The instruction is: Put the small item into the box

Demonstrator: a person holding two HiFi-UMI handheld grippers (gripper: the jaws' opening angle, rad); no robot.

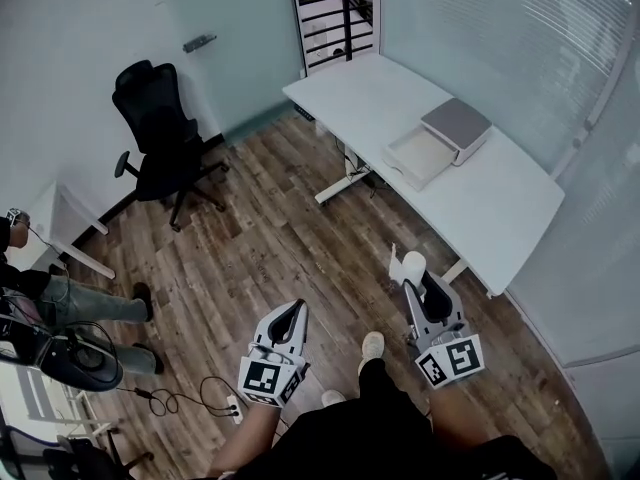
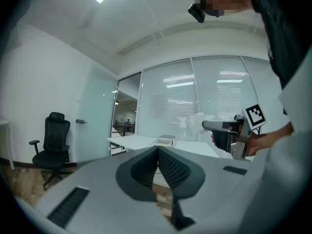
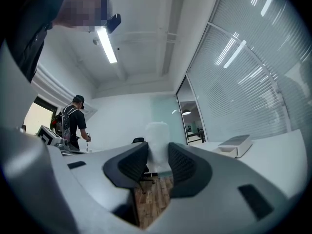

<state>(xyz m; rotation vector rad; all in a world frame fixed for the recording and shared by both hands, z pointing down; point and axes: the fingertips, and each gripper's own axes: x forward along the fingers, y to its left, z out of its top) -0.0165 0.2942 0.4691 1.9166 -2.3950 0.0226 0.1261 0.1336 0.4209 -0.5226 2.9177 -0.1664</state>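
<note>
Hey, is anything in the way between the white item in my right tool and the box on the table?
Nothing visible does. The right tool holds the item over the floor, just short of the table. Only bare tabletop lies between it and the open box.

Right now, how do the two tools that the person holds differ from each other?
The right tool grips a white item; the left tool holds nothing. The right tool's jaws stand apart on the item; the left tool's jaws are closed together. The right tool is nearer the table than the left tool. Both are grey and held over the floor.
</note>
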